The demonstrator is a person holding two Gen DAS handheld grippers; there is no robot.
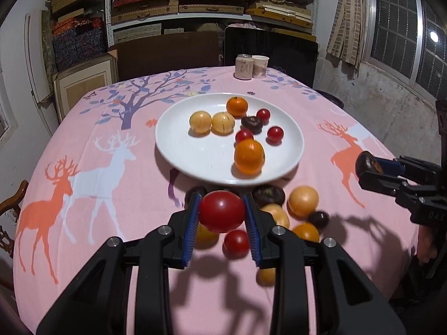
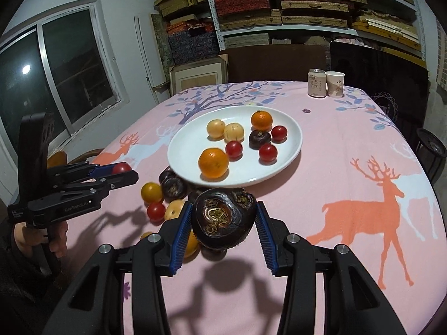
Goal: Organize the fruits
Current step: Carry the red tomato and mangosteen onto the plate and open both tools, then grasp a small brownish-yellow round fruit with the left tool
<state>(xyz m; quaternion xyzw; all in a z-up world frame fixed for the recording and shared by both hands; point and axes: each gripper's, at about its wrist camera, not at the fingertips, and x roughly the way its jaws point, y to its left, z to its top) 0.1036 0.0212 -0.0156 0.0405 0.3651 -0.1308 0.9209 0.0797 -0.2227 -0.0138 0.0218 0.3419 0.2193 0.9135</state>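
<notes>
The left gripper (image 1: pixel 222 215) is clamped on a red tomato (image 1: pixel 221 215), its blue pads pressed to both sides of the fruit, held clear above the bench (image 1: pixel 111 128) just short of the white plate (image 1: pixel 195 156). The right gripper (image 2: pixel 223 223) is closed on a dark brown water chestnut (image 2: pixel 223 224), pads against its flanks, likewise lifted off the pink deer-print cloth that covers the bench.

On the plate, in the left wrist view: a large orange (image 1: pixel 249 156) at 5 o'clock near the rim, a smaller orange (image 1: pixel 237 106) at 12 o'clock, two pale yellow fruits (image 1: pixel 200 122) side by side and touching at 9 o'clock, a dark water chestnut on the plate (image 1: pixel 252 124) near the centre, and three cherry tomatoes (image 1: pixel 275 134) around it.

Loose fruit lies on the cloth just off the plate's near rim, at 6 o'clock from it: a second red tomato (image 1: pixel 236 243) beneath the left gripper, a yellow-orange fruit (image 1: pixel 303 201), another dark chestnut (image 1: pixel 268 195) touching the plate's edge, and several more partly hidden by the fingers.

At the bench's far edge, 12 o'clock from the plate, a drink can (image 1: pixel 244 67) stands touching a paper cup (image 1: pixel 259 66). A person's hand (image 2: pixel 56 240) holds the left gripper's handle in the right wrist view.
</notes>
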